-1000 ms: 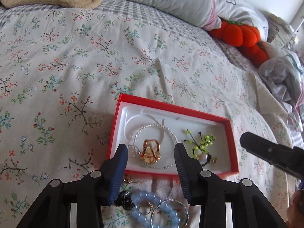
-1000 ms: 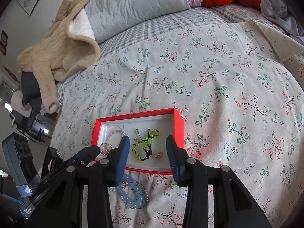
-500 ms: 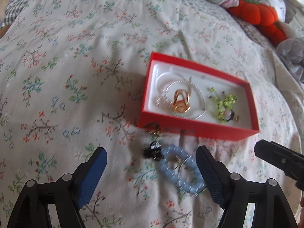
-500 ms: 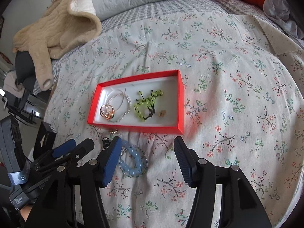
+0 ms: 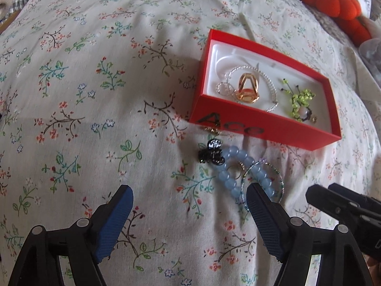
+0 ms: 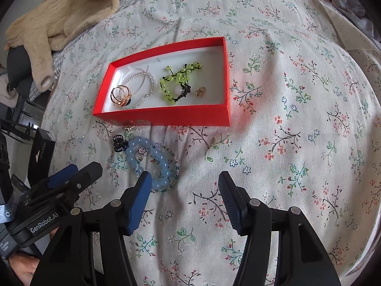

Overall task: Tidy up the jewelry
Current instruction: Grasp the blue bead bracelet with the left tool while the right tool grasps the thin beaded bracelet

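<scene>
Both tools, left tool (image 5: 188, 205) and right tool (image 6: 184, 188), are spread wide and hold nothing. The blue bracelet (image 6: 152, 159) lies on the bed just before the red box (image 6: 166, 115). Its tangled thin ring (image 5: 262, 186) might snag and come too.

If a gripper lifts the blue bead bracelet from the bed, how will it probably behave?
The blue bead bracelet looks strung, so it will probably hang floppy. Its glossy round beads may slip between the fingers. A thin ring and a black clip touch it, so they might drag along.
</scene>
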Demonstrator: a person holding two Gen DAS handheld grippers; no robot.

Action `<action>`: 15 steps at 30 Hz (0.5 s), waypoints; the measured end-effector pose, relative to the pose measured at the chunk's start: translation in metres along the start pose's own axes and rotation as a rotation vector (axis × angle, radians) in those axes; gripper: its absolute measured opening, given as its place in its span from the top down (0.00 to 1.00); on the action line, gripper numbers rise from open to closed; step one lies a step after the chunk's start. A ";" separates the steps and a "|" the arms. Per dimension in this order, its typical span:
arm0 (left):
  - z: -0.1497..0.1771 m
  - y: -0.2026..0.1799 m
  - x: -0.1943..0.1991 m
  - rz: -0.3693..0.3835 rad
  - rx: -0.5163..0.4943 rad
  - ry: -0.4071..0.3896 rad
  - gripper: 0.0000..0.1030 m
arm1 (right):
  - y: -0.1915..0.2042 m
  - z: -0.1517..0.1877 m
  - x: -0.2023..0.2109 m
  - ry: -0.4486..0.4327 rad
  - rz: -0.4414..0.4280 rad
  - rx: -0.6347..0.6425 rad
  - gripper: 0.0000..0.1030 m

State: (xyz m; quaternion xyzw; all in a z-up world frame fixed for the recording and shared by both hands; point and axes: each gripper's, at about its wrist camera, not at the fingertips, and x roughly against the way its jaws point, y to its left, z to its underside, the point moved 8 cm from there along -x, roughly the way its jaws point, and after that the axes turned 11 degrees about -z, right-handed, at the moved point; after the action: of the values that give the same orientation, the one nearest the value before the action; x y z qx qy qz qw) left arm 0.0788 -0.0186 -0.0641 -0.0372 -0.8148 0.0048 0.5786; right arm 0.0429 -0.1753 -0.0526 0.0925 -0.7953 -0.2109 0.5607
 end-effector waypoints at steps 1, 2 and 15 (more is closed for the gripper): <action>0.001 0.001 -0.001 -0.001 -0.001 0.004 0.21 | -0.001 -0.001 -0.003 0.002 -0.007 -0.006 0.40; 0.002 0.001 -0.002 -0.002 -0.002 0.007 0.21 | -0.002 -0.001 -0.006 0.009 -0.011 -0.014 0.41; -0.002 0.001 -0.009 -0.010 -0.007 0.018 0.21 | -0.006 -0.008 -0.048 0.070 -0.008 -0.045 0.82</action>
State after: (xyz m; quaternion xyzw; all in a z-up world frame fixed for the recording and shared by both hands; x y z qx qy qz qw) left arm 0.0836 -0.0184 -0.0718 -0.0354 -0.8096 -0.0014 0.5858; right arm 0.0666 -0.1641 -0.0944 0.0906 -0.7699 -0.2278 0.5892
